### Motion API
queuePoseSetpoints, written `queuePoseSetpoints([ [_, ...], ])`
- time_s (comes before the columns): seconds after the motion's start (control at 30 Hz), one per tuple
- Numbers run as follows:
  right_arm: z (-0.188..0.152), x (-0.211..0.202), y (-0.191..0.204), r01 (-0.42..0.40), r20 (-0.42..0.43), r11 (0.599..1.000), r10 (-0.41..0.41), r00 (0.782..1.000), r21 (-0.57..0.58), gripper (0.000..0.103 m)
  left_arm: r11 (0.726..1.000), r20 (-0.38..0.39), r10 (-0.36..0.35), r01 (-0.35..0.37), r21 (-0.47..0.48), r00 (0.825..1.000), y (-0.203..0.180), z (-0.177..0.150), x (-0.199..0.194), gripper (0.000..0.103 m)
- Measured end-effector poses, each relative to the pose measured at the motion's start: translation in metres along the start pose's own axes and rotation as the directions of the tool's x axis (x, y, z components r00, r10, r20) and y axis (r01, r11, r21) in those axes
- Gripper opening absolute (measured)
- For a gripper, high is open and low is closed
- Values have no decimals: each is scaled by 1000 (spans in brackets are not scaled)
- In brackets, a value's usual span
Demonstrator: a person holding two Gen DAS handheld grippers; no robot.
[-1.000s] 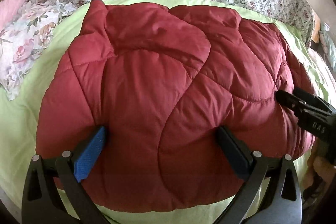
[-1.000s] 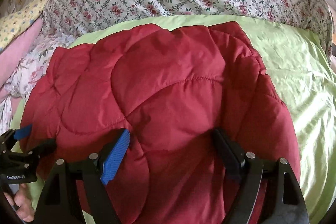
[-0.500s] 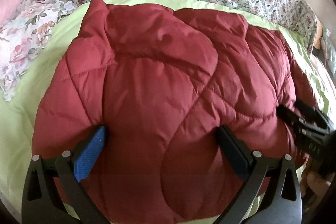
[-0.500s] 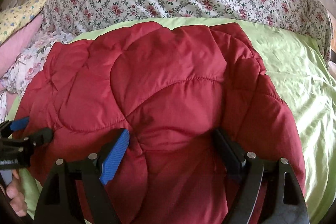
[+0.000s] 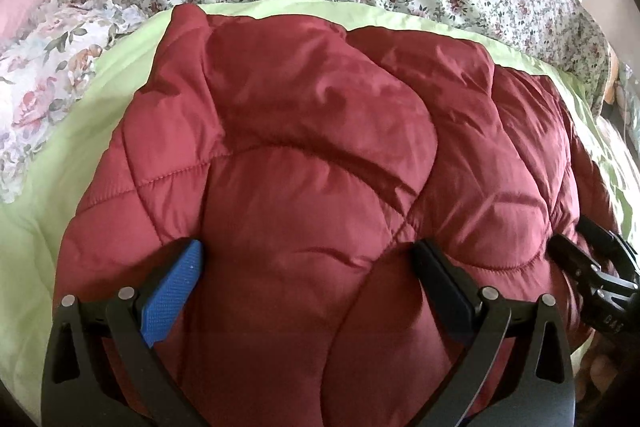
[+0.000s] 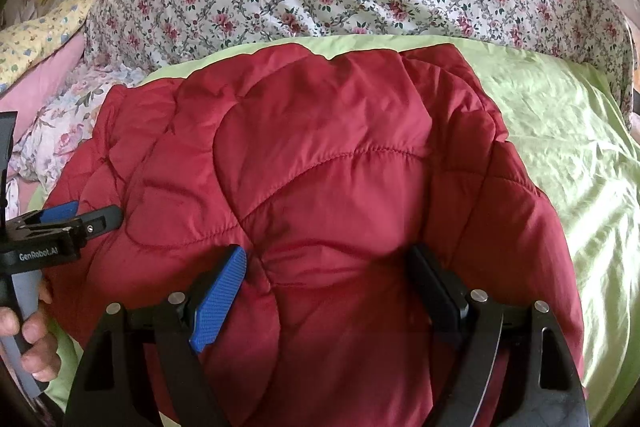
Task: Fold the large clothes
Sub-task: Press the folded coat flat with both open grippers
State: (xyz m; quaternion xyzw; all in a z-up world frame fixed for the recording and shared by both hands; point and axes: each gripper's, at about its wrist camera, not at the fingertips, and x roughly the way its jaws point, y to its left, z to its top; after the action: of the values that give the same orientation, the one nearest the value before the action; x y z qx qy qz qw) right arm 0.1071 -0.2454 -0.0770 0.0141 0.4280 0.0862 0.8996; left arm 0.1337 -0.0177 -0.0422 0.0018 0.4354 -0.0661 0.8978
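A green sheet point(image 6: 560, 131) covered the bed. On it lay the red quilted jacket point(image 5: 304, 187), already gathered into a compact bundle, apparently mostly folded; final tidying seemingly remained. Over the jacket's near edge, the left gripper point(image 5: 308, 283) and right gripper point(image 6: 328, 279) both stood with jaws spread wide, holding nothing.

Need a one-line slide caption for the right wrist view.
Right gripper spread wide over a red quilted jacket on a green sheet; left gripper at its edge.
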Motion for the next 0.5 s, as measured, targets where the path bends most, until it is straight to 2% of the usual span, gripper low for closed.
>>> queuePoseSetpoints([
  [0.37,-3,0,1,3,11,1000,-3,1000,-5,85,999,48,-45,44,20,998,5,-9,-10,103],
  [0.5,-4,1,1,5,9,1000,-5,1000,-1,85,999,84,-38,37,15,996,7,-11,-26,103],
])
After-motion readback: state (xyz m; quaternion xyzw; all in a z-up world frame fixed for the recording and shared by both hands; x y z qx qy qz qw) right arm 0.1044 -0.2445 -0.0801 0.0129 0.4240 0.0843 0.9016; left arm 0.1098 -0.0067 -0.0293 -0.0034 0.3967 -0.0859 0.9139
